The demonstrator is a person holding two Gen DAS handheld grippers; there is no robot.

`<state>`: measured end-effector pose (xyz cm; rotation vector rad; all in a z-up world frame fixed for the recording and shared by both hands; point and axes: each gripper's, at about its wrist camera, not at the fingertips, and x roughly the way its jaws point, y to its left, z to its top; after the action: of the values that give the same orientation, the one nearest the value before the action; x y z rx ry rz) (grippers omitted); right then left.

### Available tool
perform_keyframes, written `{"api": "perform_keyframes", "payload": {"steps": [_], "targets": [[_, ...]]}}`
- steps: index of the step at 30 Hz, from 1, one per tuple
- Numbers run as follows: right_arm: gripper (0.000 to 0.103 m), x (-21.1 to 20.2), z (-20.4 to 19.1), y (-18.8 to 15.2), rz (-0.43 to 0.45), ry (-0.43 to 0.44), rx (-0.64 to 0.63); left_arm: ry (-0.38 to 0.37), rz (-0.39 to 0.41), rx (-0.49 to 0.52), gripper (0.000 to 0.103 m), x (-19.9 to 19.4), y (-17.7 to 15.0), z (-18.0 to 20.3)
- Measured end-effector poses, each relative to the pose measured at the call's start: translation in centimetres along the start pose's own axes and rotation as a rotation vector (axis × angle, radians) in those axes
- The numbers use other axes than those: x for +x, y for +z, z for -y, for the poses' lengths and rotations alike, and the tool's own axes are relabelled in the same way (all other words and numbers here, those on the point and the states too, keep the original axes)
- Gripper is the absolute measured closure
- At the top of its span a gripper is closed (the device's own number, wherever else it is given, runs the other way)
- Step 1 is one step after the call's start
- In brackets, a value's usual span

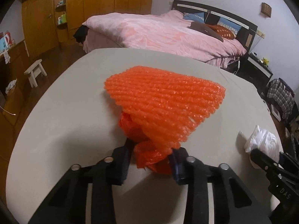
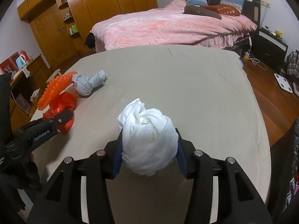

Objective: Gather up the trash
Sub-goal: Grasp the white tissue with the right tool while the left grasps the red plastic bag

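The left gripper (image 1: 151, 158) has its jaws closed on the crumpled red plastic bag (image 1: 147, 158), whose knotted lower end sits squeezed between the two blue-padded fingers (image 1: 122, 160). An orange foam fruit net (image 1: 164, 100) fans out from the bag, spreading forward and upward beyond the fingertips, above the grey surface (image 1: 65, 112). In the right wrist view the same red bag (image 2: 62, 108) and orange net (image 2: 56, 89) appear at the left edge of the surface, with the left gripper's black finger (image 2: 61, 116) pressed against the bag.

The right gripper (image 2: 148, 149) grips a white crumpled plastic bag (image 2: 147, 138): the bundle fills the gap between the jaws, both blue pads (image 2: 116, 156) lie against its sides, and its twisted top rises past the fingertips. From the left wrist view this white bag (image 1: 261, 143) shows at the right, held at the tip of the right gripper.

A knotted grey cloth bundle (image 2: 87, 84) lies on the surface just beyond the orange net, free of either gripper. Behind the surface stands a bed with a pink cover (image 2: 168, 28), beside a wooden wardrobe (image 2: 104, 5).
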<state>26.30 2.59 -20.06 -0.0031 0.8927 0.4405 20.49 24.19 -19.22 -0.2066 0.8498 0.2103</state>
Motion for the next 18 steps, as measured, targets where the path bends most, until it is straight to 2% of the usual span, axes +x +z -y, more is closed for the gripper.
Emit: {"api": "perform_keyframes", "payload": {"steps": [4, 9, 15, 18], "targets": [[0.055, 0.2, 0.0, 0.0, -0.007, -0.006, -0.005, 0.012, 0.003, 0.005, 0.078, 0.0, 0.1, 0.1], [0.055, -0.1, 0.3, 0.0, -0.011, 0.003, 0.015, 0.025, 0.030, 0.024, 0.081, -1.2, -0.1, 0.5], [0.056, -2.2, 0.9, 0.1, 0.024, 0.027, 0.044, -0.015, 0.035, 0.029, 0.082, -3.0, -0.8, 1.0], [0.056, -3.3, 1.1, 0.0, 0.034, 0.025, 0.033, -0.068, 0.024, 0.041, 0.082, -3.8, -1.2, 1.6]]}}
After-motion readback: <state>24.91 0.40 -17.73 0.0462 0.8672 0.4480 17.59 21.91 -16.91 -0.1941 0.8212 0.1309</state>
